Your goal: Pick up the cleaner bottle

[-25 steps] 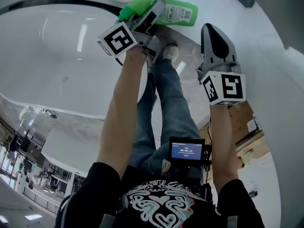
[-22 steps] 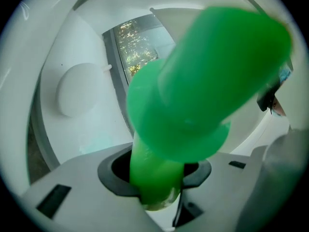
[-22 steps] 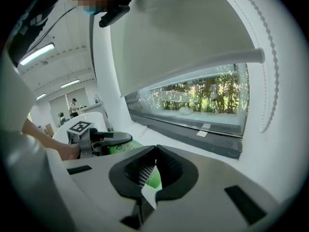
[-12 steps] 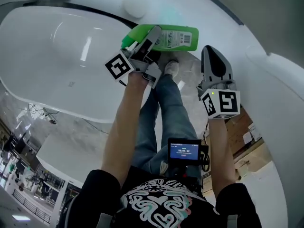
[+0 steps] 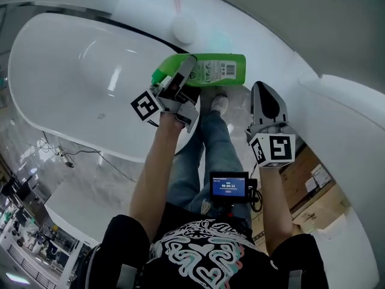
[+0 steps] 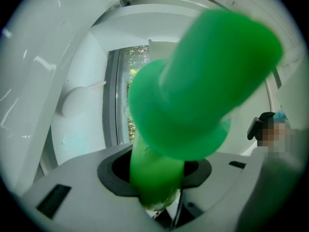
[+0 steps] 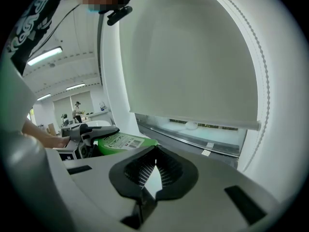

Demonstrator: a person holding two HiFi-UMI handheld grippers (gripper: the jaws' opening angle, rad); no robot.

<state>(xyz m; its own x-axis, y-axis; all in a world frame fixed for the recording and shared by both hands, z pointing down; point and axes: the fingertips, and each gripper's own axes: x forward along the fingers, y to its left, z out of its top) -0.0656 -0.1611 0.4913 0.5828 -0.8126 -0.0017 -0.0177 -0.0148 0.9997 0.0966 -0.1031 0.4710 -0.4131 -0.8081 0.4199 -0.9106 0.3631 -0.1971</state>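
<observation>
Over the white bathtub (image 5: 72, 65) we've got one cleaner bottle (image 5: 213, 70), green, lying on its side up in the air, and it's in the left gripper (image 5: 183, 80). Two grippers in play, each with one marker cube: the left one's (image 5: 146, 106), the right one's (image 5: 274, 149). One small screen (image 5: 228, 186) sits at the person's chest.

Left gripper view: its jaws are clamped on the bottle's green body, one either side, and the near end of the bottle looms right at the camera as a big green blur. Can't make out a cap or any detail there. From the head view that gripper covers the bottle's narrower left end, and only one of its jaws shows on top. The white label faces up, but its print is too small to read.

Right gripper (image 5: 266, 92) holds nothing. Its pads are pressed together at the tips, pointing out past the bottle's right end, beside it and clear of it. In its own view the bottle peeks in at the left, partly cut off behind its body.
</observation>
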